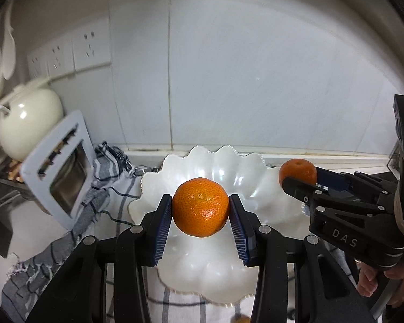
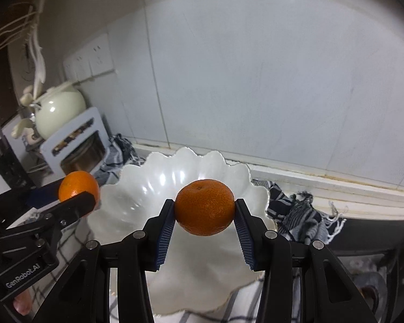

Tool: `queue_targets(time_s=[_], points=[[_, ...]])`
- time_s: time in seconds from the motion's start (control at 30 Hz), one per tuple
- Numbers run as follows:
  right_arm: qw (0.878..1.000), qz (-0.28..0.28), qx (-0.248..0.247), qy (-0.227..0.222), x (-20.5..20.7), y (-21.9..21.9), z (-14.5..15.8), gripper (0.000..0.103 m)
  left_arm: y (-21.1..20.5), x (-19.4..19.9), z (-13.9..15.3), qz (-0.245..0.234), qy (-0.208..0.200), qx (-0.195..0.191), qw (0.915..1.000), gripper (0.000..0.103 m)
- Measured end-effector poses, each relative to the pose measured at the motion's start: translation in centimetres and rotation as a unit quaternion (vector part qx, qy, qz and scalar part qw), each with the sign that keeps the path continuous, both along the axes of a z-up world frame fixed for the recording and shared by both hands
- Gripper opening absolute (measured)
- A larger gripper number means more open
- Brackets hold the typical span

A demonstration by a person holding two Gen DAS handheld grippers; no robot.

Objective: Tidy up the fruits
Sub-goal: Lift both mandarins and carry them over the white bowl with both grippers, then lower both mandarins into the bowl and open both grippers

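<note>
Left gripper [image 1: 201, 206]: nearest item in its own view; ribbed blue pads [image 1: 163, 224] pressed on both flanks of the left tangerine [image 1: 200, 206], jaws narrow, fruit clear of any surface.
Right gripper [image 2: 204, 207]: same arrangement; pads clamp the right tangerine [image 2: 204, 206] at its widest girth (a secure hold on a round thing, I judge).
Purpose of hold: both fruits ride just ahead of the fingertips, above the white scalloped bowl [image 1: 215, 271], apparently for setting down inside.
Bowl: directly below and beyond both sets of fingers; no fruit seen in it; rests on a striped cloth [image 1: 75, 231].
Mutual position: grippers side by side, each seen at the edge of the other's view; near, not touching.
Surroundings: left of the fingers, a white cutting board [image 1: 64, 167] leaning, and a cream pot [image 1: 31, 123]; beyond the fingertips, a tiled wall [image 1: 256, 67] with sockets [image 1: 91, 48].
Obstructions: nothing between fruit and bowl; the raised wavy rim and the neighbouring gripper are the likely things to clip on lowering.
</note>
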State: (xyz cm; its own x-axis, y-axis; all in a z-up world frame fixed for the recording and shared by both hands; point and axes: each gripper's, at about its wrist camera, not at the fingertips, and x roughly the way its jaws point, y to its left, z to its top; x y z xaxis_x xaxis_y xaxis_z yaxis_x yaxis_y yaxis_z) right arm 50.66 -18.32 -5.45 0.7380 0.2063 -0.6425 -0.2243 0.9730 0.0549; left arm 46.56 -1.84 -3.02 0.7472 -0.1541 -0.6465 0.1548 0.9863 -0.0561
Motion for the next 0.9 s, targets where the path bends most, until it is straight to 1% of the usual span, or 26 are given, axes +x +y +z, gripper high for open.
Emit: queue_targets(time_s=[0.13, 0.2, 0.33, 0.53, 0.63, 0.73, 0.8, 0.87, 0.9], points=[[0.999, 0.001, -0.008, 0.031, 2.9, 0.2, -1.5, 0.046, -0.4, 2.9, -1.8, 0.005, 0.034, 0.009, 0.9994, 0.042], [0.999, 0.001, -0.020, 0.043, 4.3, 0.5, -2.4, 0.046, -0.6, 4.2, -2.8, 0.009, 0.050, 0.017, 0.9986, 0.042], [0.997, 0.010, -0.034, 0.064, 6.1, 1.1, -3.6, 0.046, -0.7, 6.7, -4.7, 0.013, 0.082, 0.021, 0.9963, 0.042], [0.994, 0.023, -0.041, 0.102, 8.7, 1.6, -5.5, 0.046, -0.9, 8.9, -6.9, 0.014, 0.127, 0.021, 0.9916, 0.042], [0.992, 0.026, -0.047, 0.111, 9.3, 1.7, -6.2, 0.046, -1.0, 9.7, -7.7, 0.019, 0.135, 0.023, 0.9904, 0.042], [0.991, 0.027, -0.042, 0.122, 9.9, 1.7, -6.8, 0.046, -0.9, 10.1, -8.1, 0.018, 0.147, 0.021, 0.9887, 0.043], [0.991, 0.028, -0.041, 0.127, 10.0, 1.6, -7.1, 0.047, -1.0, 10.2, -8.1, 0.019, 0.147, 0.026, 0.9886, 0.048], [0.990, 0.027, -0.039, 0.133, 10.1, 1.5, -7.4, 0.048, -0.9, 10.0, -7.6, 0.024, 0.137, 0.031, 0.9898, 0.063], [0.990, 0.024, -0.037, 0.133, 10.1, 1.3, -7.5, 0.052, -0.9, 9.9, -7.3, 0.025, 0.133, 0.031, 0.9903, 0.064]])
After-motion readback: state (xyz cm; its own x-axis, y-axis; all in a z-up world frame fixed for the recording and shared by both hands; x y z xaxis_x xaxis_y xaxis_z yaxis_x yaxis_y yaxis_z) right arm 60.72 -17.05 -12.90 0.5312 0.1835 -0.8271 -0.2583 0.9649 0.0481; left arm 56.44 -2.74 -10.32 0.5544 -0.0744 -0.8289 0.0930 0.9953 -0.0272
